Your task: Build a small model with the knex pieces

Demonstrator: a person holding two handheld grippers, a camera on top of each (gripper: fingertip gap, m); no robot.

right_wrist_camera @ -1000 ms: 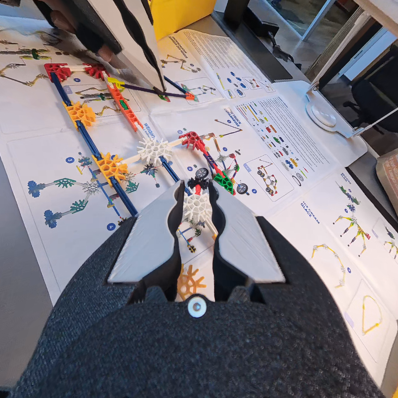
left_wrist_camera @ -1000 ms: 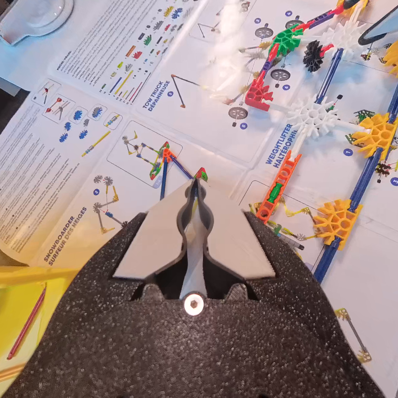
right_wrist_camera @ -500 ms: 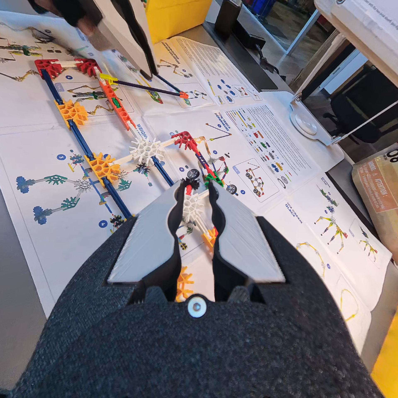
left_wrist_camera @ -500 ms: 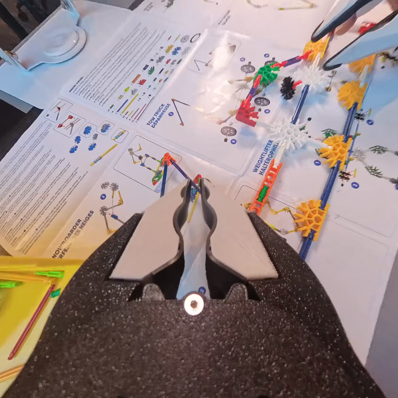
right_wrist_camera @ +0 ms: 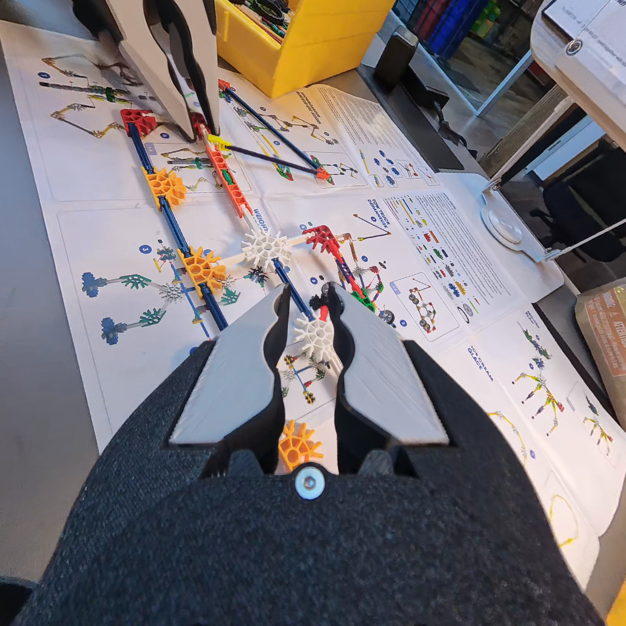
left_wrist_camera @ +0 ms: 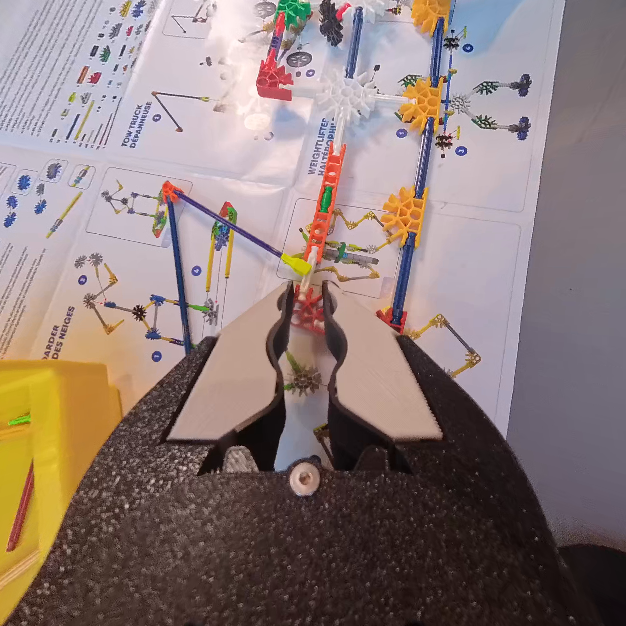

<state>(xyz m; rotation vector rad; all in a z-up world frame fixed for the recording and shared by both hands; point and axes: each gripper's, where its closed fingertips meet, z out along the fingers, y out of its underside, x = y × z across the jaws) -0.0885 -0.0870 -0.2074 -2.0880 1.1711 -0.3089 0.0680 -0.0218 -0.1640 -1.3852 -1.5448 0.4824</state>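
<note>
A rod-and-connector toy frame lies flat on a printed instruction sheet [left_wrist_camera: 203, 152]. My left gripper [left_wrist_camera: 307, 286] is closed around a red connector [left_wrist_camera: 307, 310] at the end of a white rod [left_wrist_camera: 310, 267]. That rod leads to an orange ladder strip [left_wrist_camera: 325, 210]. A yellow-green clip [left_wrist_camera: 296, 264] on a purple rod [left_wrist_camera: 227, 223] sits just ahead. In the right wrist view the left gripper [right_wrist_camera: 203, 133] stands over the same red connector [right_wrist_camera: 198, 120]. My right gripper [right_wrist_camera: 306, 288] is shut on a white snowflake connector [right_wrist_camera: 313, 333], with a black connector [right_wrist_camera: 316, 301] at its tips.
A yellow parts bin [right_wrist_camera: 305, 44] stands at the back left; it also shows in the left wrist view [left_wrist_camera: 50, 423]. A white lamp base [right_wrist_camera: 508, 230] and a brown bag [right_wrist_camera: 606, 338] lie to the right. Bare grey table [left_wrist_camera: 576, 237] borders the sheet. A loose yellow connector [right_wrist_camera: 298, 447] lies under my right gripper. There is about 20 cm between the tips of the two grippers.
My left gripper has left the purple rod, moved across to the red connector, and its jaws have widened around it. My right gripper keeps the white connector and has barely moved.
</note>
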